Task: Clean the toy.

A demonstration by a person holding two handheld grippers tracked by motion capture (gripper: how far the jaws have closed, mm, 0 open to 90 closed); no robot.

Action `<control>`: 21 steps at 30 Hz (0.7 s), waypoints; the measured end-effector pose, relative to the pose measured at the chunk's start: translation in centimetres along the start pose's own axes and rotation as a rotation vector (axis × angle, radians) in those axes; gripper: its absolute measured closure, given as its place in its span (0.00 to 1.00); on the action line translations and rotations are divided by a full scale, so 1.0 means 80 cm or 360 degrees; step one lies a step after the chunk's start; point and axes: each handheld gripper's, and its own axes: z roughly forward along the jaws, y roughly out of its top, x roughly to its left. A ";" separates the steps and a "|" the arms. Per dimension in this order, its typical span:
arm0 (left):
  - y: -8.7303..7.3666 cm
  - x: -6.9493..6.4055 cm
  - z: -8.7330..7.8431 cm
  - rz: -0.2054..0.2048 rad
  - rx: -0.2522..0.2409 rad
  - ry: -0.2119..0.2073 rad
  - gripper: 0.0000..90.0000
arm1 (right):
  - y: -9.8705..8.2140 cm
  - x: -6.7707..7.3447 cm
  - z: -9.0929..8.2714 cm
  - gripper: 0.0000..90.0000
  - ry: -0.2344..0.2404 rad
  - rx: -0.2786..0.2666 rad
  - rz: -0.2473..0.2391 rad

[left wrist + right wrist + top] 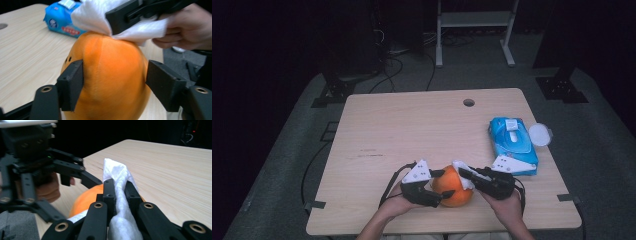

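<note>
Orange fruit (453, 186) straddled by left tongs (443, 184), unclamped; right tongs (119, 185) pinching wipe (117, 173).

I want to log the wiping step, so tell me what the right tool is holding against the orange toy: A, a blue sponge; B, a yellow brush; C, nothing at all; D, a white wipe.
D: in the right gripper view the right tool is clamped on a white wipe, which rests on top of the orange toy.
</note>
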 end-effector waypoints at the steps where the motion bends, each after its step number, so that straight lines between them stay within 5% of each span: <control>1: 0.001 0.001 0.001 -0.0006 0.0010 0.0037 0.28 | -0.001 -0.002 -0.001 0.91 -0.0004 0.0001 0.0001; 3: -0.001 0.003 0.006 -0.0019 0.0064 0.0100 0.19 | -0.001 -0.003 -0.001 0.91 -0.0007 0.0005 -0.0005; 5: -0.006 0.005 0.010 -0.0054 0.0073 0.0085 0.17 | 0.000 0.000 0.000 0.91 0.0004 0.0011 0.0002; 10: -0.012 0.000 0.015 -0.0016 0.0082 0.0087 0.30 | 0.003 0.030 0.010 0.91 0.0084 0.0042 -0.0125; 12: -0.013 -0.001 0.014 -0.0011 0.0081 0.0089 0.34 | 0.004 0.035 0.014 0.91 0.0049 0.0062 -0.0184; 17: -0.014 0.001 0.014 -0.0008 0.0060 0.0060 0.36 | 0.001 -0.002 0.000 0.91 -0.0089 0.0011 -0.0060; 21: -0.015 0.004 0.013 -0.0023 0.0039 0.0012 0.26 | -0.002 -0.006 -0.004 0.91 -0.0098 0.0019 -0.0033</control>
